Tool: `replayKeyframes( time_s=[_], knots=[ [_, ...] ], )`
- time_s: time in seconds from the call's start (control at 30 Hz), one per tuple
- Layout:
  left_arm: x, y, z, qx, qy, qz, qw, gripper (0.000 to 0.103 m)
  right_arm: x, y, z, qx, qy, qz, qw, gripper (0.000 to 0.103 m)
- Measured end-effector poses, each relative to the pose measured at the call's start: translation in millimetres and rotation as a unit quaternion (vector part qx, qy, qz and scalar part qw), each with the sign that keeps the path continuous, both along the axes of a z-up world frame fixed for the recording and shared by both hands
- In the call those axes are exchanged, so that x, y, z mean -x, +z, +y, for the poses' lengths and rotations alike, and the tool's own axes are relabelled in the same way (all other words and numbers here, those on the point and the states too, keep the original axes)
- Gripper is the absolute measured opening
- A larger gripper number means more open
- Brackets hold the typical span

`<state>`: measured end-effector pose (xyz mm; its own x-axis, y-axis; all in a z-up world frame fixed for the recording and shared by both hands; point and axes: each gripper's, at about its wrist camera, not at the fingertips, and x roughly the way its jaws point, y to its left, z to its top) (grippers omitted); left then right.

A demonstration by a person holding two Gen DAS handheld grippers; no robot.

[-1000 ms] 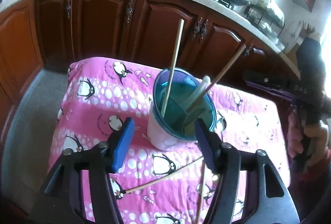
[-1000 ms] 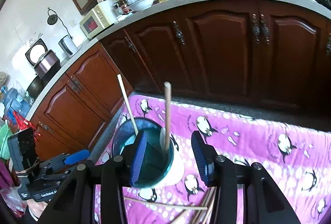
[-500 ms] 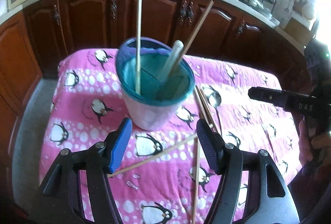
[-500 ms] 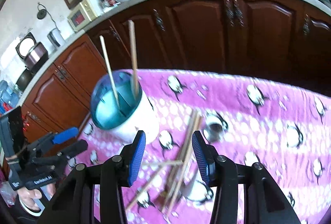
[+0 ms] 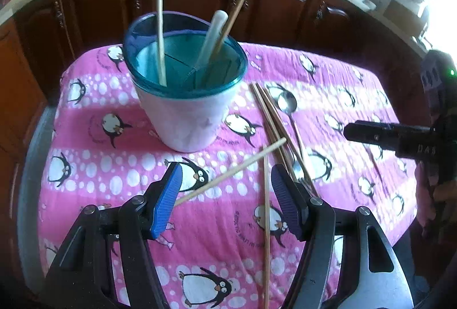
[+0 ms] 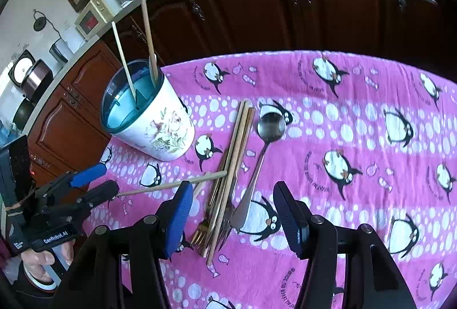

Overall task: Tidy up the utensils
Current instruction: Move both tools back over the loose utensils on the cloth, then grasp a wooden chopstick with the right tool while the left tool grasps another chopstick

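Note:
A white floral utensil holder (image 5: 185,115) (image 6: 160,129) with a teal insert stands on the pink penguin cloth, holding two chopsticks and a white handle. Beside it lie a bundle of chopsticks (image 5: 271,120) (image 6: 237,143), a metal spoon (image 5: 287,103) (image 6: 270,123), forks (image 6: 204,227) and one chopstick lying crosswise (image 5: 234,169) (image 6: 171,185). My left gripper (image 5: 225,180) (image 6: 98,183) is open, hovering over the crosswise chopstick's near end. My right gripper (image 6: 232,195) (image 5: 351,132) hangs over the forks, bundle and spoon handle, its jaws opening, with nothing pressed between the pads.
The cloth-covered table (image 6: 371,98) stands in front of dark wooden kitchen cabinets (image 6: 314,0). Another single chopstick (image 5: 266,223) lies lengthwise near the left gripper's right finger. A person's hand (image 6: 42,260) grips the left tool's handle.
Both grippers have sunk toward the cloth. The right one has left the holder and now hangs over the loose utensils, its jaws wider. The left one has drawn back over the crosswise chopstick.

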<state>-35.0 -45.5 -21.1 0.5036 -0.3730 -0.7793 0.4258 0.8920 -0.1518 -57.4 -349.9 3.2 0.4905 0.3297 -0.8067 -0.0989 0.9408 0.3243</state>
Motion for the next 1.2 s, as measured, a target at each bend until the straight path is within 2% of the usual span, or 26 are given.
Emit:
replayKeyframes(
  time_s=[0.1,0.43,0.5,0.67,0.8,1.0,1.07,1.17,1.2],
  knots=[
    [0.1,-6.7,-2.0,-0.010,-0.006,-0.001,0.9999,0.065,-0.1,-6.5,3.5,0.005,0.005,0.007,1.000,0.056],
    [-6.5,-17.9,-2.4,-0.021,-0.017,0.000,0.9996,0.064,-27.8,-38.7,20.7,-0.009,0.026,0.036,0.999,0.029],
    [-8.5,-20.0,-1.7,-0.023,-0.018,0.002,0.9996,0.064,-34.8,-44.5,22.3,-0.013,0.024,0.044,0.999,0.027],
    [-12.7,-25.3,0.4,-0.027,-0.018,0.009,0.9995,0.064,-53.0,-55.8,22.8,-0.019,0.014,0.056,0.998,0.025],
    [-15.7,-27.1,2.5,-0.014,-0.015,0.021,0.9996,0.064,-69.2,-61.3,26.4,-0.006,0.010,0.059,0.998,0.025],
    [-9.2,-27.1,-5.8,-0.006,-0.040,0.034,0.9986,0.064,-93.9,-73.3,28.9,0.015,0.002,0.075,0.997,0.025],
    [-7.2,-27.4,-10.6,-0.004,-0.049,0.038,0.9981,0.064,-99.0,-78.7,29.3,0.009,0.007,0.084,0.996,0.020],
    [-5.0,-29.7,-18.0,0.000,-0.059,0.046,0.9972,0.064,-96.2,-75.6,30.1,0.010,0.013,0.075,0.997,0.013],
    [-4.0,-30.9,-21.3,0.002,-0.065,0.050,0.9966,0.064,-94.5,-73.1,28.5,0.008,0.012,0.071,0.997,0.007]
  ],
)
